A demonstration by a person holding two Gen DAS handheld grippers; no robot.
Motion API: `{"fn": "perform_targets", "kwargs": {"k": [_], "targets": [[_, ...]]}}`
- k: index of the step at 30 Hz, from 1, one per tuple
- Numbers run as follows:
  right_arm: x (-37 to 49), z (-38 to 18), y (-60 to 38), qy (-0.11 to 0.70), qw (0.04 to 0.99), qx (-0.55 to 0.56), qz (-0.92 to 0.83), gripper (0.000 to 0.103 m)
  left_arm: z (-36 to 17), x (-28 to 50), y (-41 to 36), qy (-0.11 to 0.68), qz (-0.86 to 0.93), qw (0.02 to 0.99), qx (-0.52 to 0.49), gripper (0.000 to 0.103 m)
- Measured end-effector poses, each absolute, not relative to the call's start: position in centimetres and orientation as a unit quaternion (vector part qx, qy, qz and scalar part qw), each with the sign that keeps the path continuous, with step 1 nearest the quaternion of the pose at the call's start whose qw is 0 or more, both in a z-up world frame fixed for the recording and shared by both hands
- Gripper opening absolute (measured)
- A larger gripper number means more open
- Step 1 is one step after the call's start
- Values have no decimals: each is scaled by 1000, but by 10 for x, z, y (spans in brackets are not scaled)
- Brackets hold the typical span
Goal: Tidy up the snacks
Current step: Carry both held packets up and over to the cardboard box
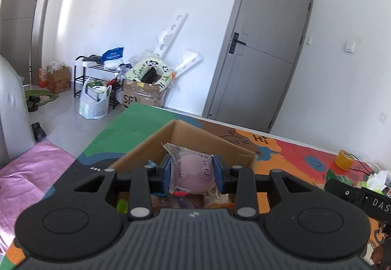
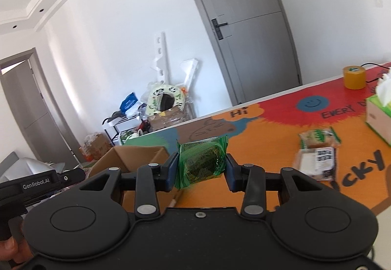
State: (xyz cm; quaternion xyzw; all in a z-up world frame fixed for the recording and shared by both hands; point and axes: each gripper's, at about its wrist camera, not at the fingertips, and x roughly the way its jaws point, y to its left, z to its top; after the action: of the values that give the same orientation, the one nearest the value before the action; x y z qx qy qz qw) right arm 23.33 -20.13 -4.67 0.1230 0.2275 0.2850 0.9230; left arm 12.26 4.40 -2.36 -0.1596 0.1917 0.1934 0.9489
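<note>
My left gripper [image 1: 193, 173] is shut on a clear packet with a pale purple bun [image 1: 193, 175], held over the open cardboard box [image 1: 195, 134], where other snack packets lie under the jaws. In the right wrist view my right gripper [image 2: 201, 163] is shut on a green-wrapped snack [image 2: 201, 162], held above the colourful table mat [image 2: 268, 155], just right of the cardboard box [image 2: 127, 156]. Two more snack packets [image 2: 317, 150] lie on the mat to the right. The left gripper's body [image 2: 36, 184] shows at the left edge of that view.
A yellow tape roll [image 2: 354, 76] and a green tissue box [image 2: 380, 113] stand at the table's right. Past the far edge are a grey door [image 1: 259, 50], a shoe rack and piled boxes [image 1: 139, 89]. A pink cloth [image 1: 29, 172] lies left of the table.
</note>
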Motion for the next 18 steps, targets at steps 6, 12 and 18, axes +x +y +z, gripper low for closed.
{"fn": "perform_targets", "kwargs": {"k": [6,12,18], "targets": [[230,-44,-182,229,919,115,301,40,-28,118,65,198,208,943,-167,34],[228,-42,-159,232,912,105,320,40,-35,113,83,208,221,937,-175,34],[224,-40,-135,237,906,92,338,40,-44,113,93,220,218,932,-187,34]]}}
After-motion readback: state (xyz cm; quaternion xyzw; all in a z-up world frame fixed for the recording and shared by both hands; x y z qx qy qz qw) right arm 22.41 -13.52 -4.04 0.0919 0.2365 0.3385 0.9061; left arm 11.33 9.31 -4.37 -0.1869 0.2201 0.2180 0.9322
